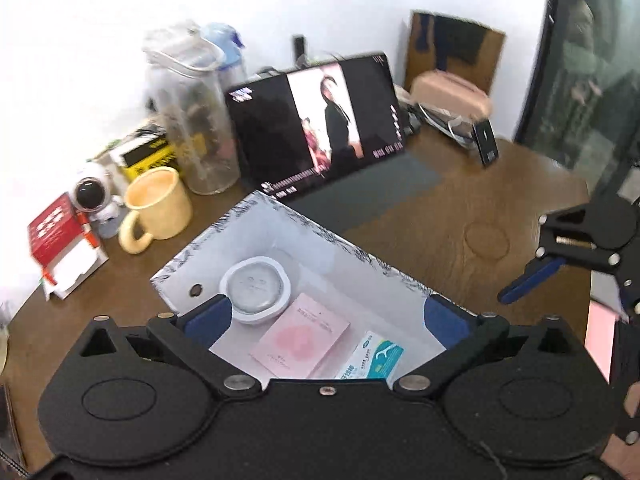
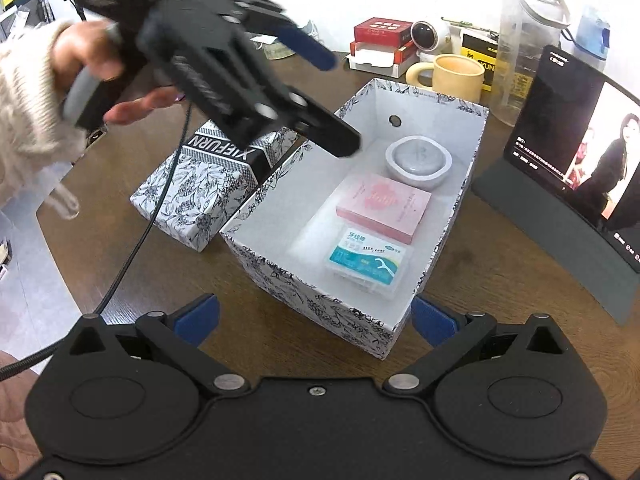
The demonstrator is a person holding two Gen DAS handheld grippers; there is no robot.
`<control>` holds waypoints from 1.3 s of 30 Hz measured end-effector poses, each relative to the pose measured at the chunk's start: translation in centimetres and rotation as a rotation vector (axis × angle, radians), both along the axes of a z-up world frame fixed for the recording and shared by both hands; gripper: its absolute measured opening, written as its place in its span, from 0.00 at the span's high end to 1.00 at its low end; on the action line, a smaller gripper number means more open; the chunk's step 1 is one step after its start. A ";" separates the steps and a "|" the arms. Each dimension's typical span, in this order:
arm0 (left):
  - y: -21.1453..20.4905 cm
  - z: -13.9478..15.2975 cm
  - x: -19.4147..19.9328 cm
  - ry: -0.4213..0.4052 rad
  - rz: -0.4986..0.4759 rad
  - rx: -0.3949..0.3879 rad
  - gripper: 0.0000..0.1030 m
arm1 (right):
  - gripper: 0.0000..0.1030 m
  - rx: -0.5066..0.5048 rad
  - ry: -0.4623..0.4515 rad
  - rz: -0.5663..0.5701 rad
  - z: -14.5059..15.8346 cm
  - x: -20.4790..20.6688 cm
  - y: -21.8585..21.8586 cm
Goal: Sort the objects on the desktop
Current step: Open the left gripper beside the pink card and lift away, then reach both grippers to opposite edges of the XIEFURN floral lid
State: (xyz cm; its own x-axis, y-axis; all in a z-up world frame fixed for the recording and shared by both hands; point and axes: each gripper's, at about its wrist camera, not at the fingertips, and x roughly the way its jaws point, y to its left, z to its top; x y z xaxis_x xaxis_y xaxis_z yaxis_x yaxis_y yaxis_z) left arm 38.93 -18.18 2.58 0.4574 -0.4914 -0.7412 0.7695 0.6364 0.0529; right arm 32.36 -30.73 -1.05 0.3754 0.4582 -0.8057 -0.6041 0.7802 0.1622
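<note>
Item: open patterned box (image 2: 352, 312), white inside, standing on the brown wooden desk (image 2: 248, 344). We count three things in it: a round white dish (image 2: 418, 162) at the far end, a pink carton (image 2: 384, 204) in the middle, a floss-pick pack (image 2: 366, 260) nearest the right gripper. All three lie flat, close together.

Item: box lid (image 2: 192, 204), same floral print, beside the box on the desk, its near corner just against the box wall.

Item: left gripper (image 1: 326, 316), jaws spread wide, empty, hanging over the box's edge. Right gripper (image 2: 314, 318), jaws likewise wide and empty, facing the box's near corner.

Risks, as we judge them: the two grippers work close together over one box and could knock each other. A low finger could catch the thin box wall and shove the box toward the tablet (image 2: 576, 152), propped on its stand nearby. The trailing cable (image 2: 132, 252) crosses the lid and could drag it if we lift it for closing.

Surroundings: yellow mug (image 1: 158, 206), clear jar (image 1: 192, 120), astronaut figure (image 1: 94, 196) and red box (image 1: 54, 232) crowd the desk's back edge against a white wall. We note a pink case (image 1: 450, 94) near a dark glass panel.
</note>
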 end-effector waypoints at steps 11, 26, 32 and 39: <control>6.1 3.4 -3.9 -0.002 0.376 -0.242 0.00 | 0.00 0.055 -0.019 0.049 1.2 1.1 1.2; 13.8 5.5 -7.0 -0.040 0.765 -0.280 0.00 | 0.00 0.075 -0.054 0.047 2.1 0.4 8.5; 18.1 6.0 -6.6 -0.029 0.773 -0.232 0.00 | 0.00 0.066 -0.058 0.013 1.7 -1.0 13.4; 21.1 4.8 -5.4 -0.003 0.736 -0.163 0.00 | 0.00 0.053 -0.058 -0.041 1.2 -1.6 18.5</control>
